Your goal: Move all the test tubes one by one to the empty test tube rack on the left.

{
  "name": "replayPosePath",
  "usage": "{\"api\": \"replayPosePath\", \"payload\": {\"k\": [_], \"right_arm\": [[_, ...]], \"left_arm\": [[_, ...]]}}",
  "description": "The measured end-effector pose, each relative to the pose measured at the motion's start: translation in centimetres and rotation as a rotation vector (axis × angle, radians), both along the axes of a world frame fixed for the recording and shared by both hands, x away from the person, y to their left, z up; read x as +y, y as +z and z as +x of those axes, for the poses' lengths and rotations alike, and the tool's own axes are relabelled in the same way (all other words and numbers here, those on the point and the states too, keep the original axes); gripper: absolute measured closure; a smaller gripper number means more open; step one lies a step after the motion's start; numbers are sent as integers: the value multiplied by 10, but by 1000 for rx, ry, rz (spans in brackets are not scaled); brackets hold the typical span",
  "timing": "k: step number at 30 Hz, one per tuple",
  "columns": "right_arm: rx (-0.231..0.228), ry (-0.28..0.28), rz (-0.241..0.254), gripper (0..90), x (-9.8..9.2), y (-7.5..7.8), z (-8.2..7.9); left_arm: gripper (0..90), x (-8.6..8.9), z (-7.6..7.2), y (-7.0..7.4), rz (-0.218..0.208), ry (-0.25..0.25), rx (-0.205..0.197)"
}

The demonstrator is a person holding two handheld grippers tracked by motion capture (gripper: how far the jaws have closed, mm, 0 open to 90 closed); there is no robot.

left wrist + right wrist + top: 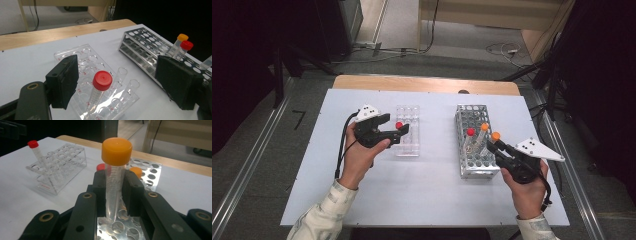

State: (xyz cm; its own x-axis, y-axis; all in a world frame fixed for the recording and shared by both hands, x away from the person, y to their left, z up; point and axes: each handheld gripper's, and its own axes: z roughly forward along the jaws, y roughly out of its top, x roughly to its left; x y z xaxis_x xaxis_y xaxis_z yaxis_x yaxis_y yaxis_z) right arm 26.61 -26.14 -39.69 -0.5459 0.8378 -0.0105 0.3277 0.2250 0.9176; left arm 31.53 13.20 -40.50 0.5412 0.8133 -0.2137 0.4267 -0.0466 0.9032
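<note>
Hands enter near edge in high view: right gripper [496, 142] pinches orange-capped tube [495, 136] above metal rack [474, 172], right side of tabletop [422, 195]. Left gripper view: left gripper [117, 86] spread around red-capped tube [101, 85] standing in clear rack [82, 53]. Right gripper view: jaws pressed on the orange-capped tube [115, 175], its tip over the metal rack's [150, 173] holes.

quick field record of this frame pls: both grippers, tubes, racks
left gripper: jaws open, either side of the red-capped tube, not pressing it
red-capped tube: standing tilted in the clear plastic rack
right gripper: jaws shut on the orange-capped tube, held upright
tube tip: just above the holes of the metal rack
metal rack contents: one more red-capped tube and one more orange-capped tube
surface: white table
</note>
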Motion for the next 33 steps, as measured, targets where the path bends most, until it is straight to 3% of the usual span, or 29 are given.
{"api": "replayPosePath", "payload": {"k": [10,20,33], "right_arm": [[22,92,5,720,40,-6,4],[61,179,-28,720,88,-23,14],[96,214,-44,721,119,-36,23]], "left_arm": [[204,-2,-1,1,-1,-16,0],[206,-5,-5,3,-4,-37,-10],[222,-16,-13,8,6,-87,-28]]}}
